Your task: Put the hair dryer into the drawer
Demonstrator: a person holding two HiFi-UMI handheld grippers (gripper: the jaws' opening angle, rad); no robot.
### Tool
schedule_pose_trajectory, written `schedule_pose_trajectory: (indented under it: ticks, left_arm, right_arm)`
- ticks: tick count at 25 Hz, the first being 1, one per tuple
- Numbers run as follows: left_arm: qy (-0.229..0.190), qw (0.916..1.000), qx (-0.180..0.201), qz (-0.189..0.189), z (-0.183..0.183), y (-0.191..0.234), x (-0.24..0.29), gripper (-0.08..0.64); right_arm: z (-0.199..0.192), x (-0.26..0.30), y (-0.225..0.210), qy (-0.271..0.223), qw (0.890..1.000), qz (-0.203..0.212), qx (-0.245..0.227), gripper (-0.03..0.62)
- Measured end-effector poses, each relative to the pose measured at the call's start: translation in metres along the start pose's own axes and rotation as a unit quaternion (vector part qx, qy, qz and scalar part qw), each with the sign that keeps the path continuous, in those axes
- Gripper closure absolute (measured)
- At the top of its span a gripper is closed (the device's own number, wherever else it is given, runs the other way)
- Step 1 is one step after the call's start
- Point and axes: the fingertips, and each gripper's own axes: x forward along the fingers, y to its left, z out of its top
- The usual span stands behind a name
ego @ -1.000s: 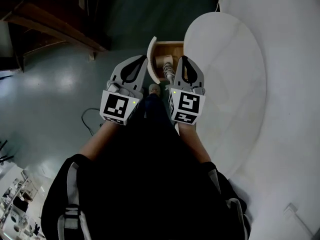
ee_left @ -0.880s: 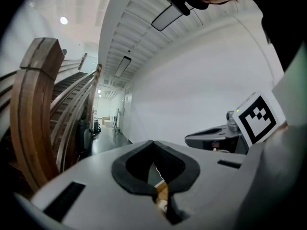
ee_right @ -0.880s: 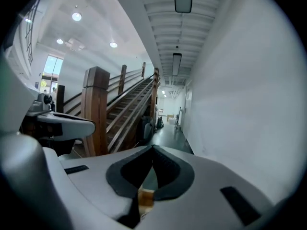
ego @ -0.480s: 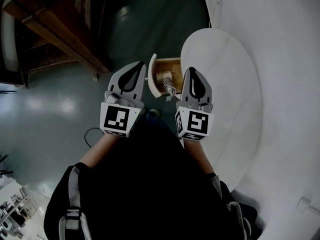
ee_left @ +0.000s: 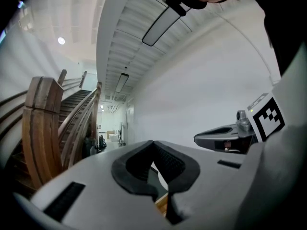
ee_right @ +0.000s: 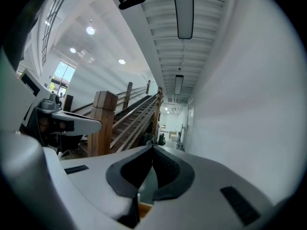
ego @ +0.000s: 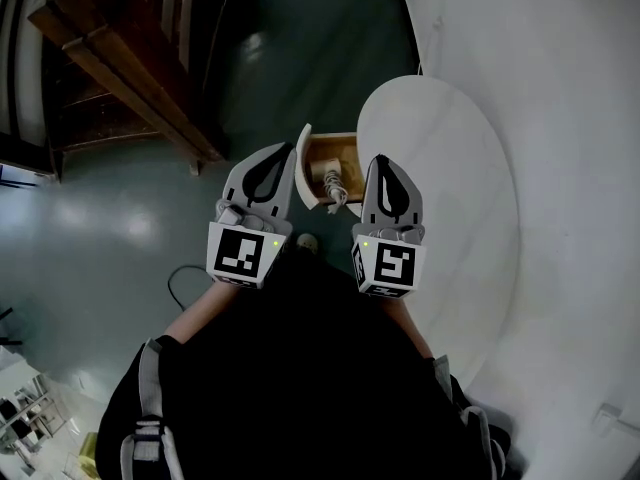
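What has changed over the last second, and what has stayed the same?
Both the left gripper and right gripper have lifted a little, side by side. Nothing was gripped or released: both stayed shut and empty, the hair dryer still in the open drawer.

I log: pale wooden open drawer (ego: 348, 145) bare-grained; white oval tabletop (ego: 450, 208) smooth, matt; grey-green floor (ego: 110, 228) glossy, reflective; dark brown wooden stair rail (ego: 130, 73) satin.

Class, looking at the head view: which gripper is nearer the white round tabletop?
The right gripper: it sits at the edge of the tabletop, while the left gripper shows over the dark floor.
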Motion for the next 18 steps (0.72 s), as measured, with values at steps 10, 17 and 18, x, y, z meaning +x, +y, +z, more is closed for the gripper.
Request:
schedule_pose_trajectory:
  ticks: [10, 17, 18]
  left_arm:
    - [0.004, 1.0000, -0.005, 0.007, -0.002, -0.013, 0.005, 0.552]
    - [0.007, 1.0000, -0.002, 0.005, -0.003, -0.026, 0.012, 0.552]
    - [0.007, 1.0000, -0.001, 0.005, -0.003, -0.028, 0.013, 0.552]
  right_arm:
    - [-0.002, -0.005, -0.010, -0.004, 1.000, 0.011, -0.003, 0.569]
    - [-0.006, -0.009, -0.022, -0.007, 1.000, 0.013, -0.006, 0.569]
    - [-0.006, -0.010, -0.024, -0.007, 1.000, 0.014, -0.007, 0.569]
